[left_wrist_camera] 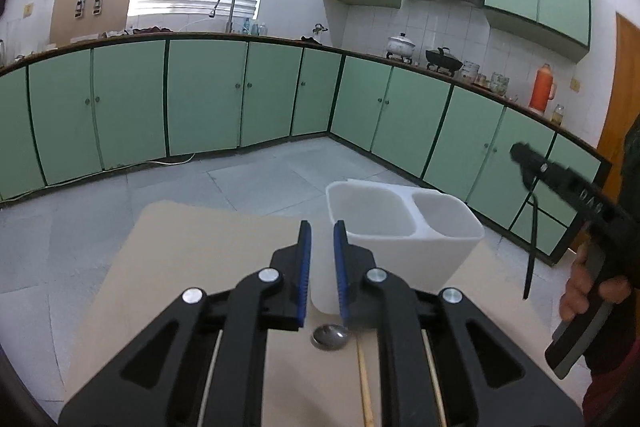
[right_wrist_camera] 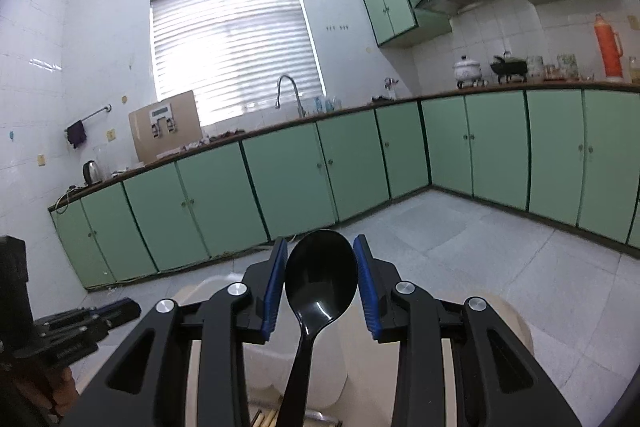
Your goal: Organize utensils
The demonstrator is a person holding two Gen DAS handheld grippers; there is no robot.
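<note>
Two grippers: the right gripper (right_wrist_camera: pixel 320 267) is clamped on a black plastic spoon (right_wrist_camera: pixel 320 275), handle hanging down above the white two-compartment plastic holder (left_wrist_camera: pixel 404 227), while the left gripper (left_wrist_camera: pixel 322 259), jaws slightly apart, grasps nothing.

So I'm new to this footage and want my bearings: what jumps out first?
The black spoon stands bowl-up between the blue pads of the right claw, held above the white two-compartment holder. That holder sits on the tan table just ahead of the left claw, with a metal spoon lying below it.
</note>
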